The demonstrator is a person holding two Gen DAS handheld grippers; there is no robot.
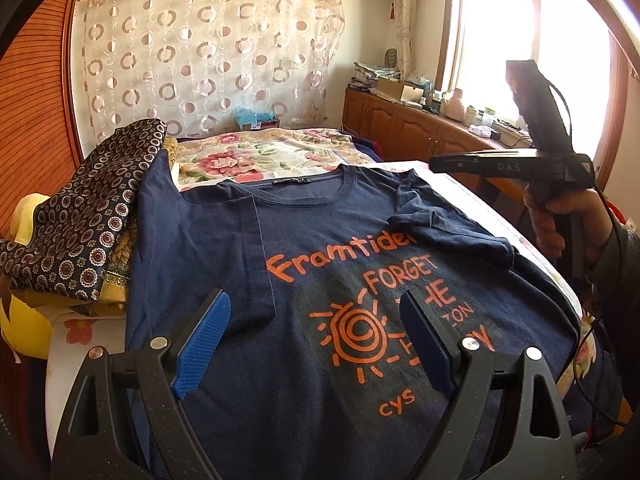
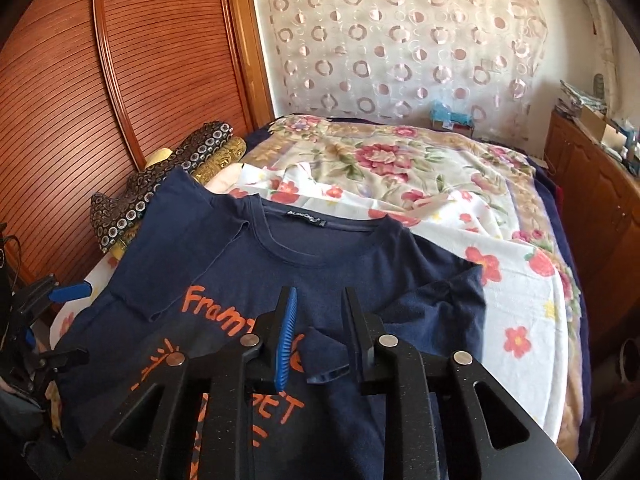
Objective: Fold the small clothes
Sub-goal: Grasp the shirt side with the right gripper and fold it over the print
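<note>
mid-fold, by the look of it: navy cotton t-shirt with orange print [image 1: 320,264] spread face-up on the floral bedspread [image 2: 400,168], both sleeves already turned inward. left gripper [image 1: 316,340] hovering above the chest print, jaws wide apart, empty. right gripper [image 2: 320,336] above the folded right sleeve [image 2: 432,304], jaws apart, nothing clamped. next, probably: pinching a side edge and carrying it across.

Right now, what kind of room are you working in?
Most likely a bedroom at home: a bed with a floral blanket, a louvered wooden wardrobe door, and a curtained wall.
</note>
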